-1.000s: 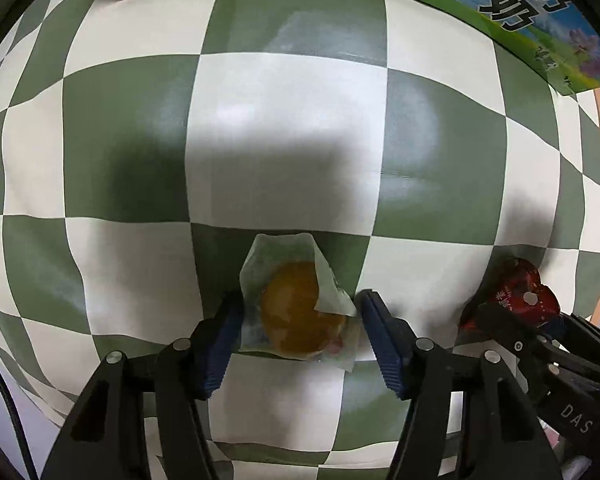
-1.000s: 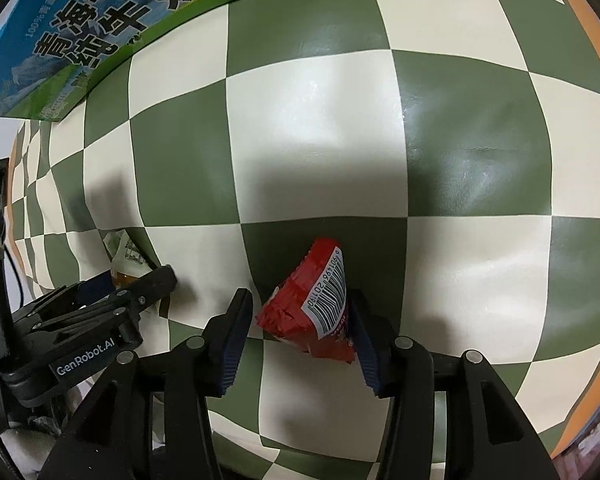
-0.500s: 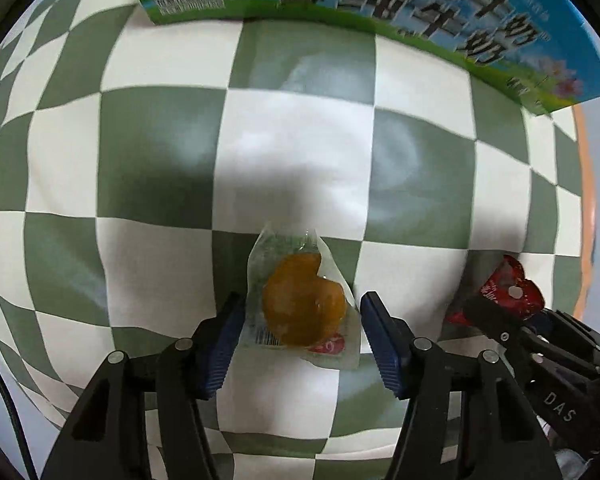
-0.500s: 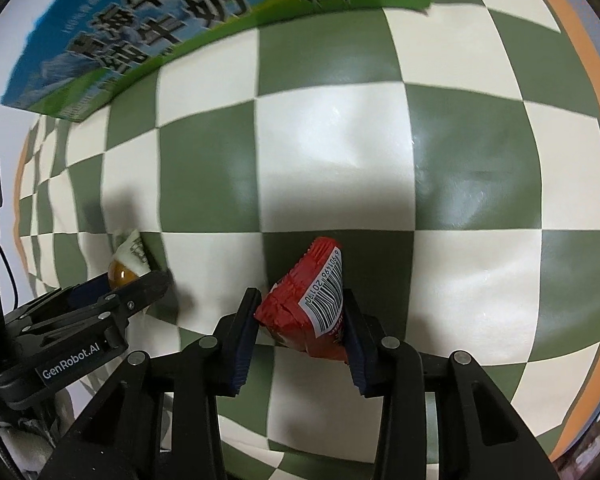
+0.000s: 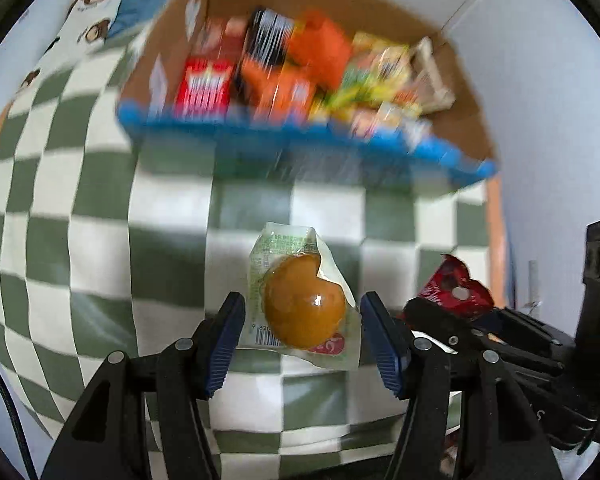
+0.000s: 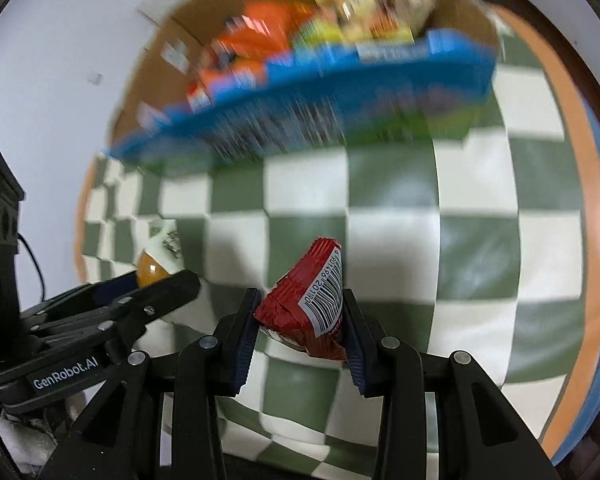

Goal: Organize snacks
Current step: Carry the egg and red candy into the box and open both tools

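My left gripper (image 5: 302,322) is shut on a clear packet with a round orange-brown snack (image 5: 303,309) inside, held above the green-and-white checked cloth (image 5: 100,264). My right gripper (image 6: 300,316) is shut on a red foil snack packet (image 6: 308,304) with a barcode label, also lifted off the cloth. The two grippers hang side by side: the red packet (image 5: 454,289) shows at the right of the left wrist view, and the orange snack (image 6: 151,269) at the left of the right wrist view. Ahead stands an open cardboard box (image 5: 452,116) with a blue front, blurred, holding several colourful snack packs.
The box (image 6: 300,92) sits at the far end of the checked cloth (image 6: 480,256), against a pale wall. A white cloth with bear prints (image 5: 88,20) lies beyond the table's far left. The table's orange edge (image 6: 572,160) runs along the right.
Both grippers have risen off the cloth with their packets and tilted up, so the box's open top has come into view. The right jaws closed tighter on the red packet.
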The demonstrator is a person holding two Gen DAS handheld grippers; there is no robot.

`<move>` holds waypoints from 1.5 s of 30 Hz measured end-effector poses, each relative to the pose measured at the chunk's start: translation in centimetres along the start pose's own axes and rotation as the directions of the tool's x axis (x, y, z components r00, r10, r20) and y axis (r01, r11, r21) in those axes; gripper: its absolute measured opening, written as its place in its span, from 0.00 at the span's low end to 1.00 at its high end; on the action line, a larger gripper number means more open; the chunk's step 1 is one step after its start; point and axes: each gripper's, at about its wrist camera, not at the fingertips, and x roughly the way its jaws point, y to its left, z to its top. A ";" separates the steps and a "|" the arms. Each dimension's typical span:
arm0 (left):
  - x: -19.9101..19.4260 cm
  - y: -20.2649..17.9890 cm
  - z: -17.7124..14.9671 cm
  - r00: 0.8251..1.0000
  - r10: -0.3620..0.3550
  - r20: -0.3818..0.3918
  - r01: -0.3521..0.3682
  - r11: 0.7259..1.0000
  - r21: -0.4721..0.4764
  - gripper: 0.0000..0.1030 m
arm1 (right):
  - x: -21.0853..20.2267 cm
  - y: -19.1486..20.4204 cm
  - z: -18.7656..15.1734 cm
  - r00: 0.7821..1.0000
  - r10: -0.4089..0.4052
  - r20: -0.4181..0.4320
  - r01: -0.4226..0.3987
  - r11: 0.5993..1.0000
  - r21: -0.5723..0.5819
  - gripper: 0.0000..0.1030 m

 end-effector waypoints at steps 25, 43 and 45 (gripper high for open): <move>6.3 -3.0 17.7 0.985 0.081 -0.150 -0.074 0.996 0.053 0.79 | 0.5 -3.5 18.5 0.982 -0.169 -0.079 0.167 0.985 -0.035 0.86; 4.2 -0.7 17.2 0.982 0.186 -0.031 -0.187 0.982 -0.007 0.79 | -0.4 -4.6 18.8 0.950 -0.312 -0.023 0.311 0.950 -0.024 0.95; 3.6 -0.7 16.8 0.982 0.188 -0.015 -0.189 0.982 -0.008 0.79 | -1.1 -4.4 18.5 0.950 -0.311 -0.004 0.311 0.950 -0.019 0.95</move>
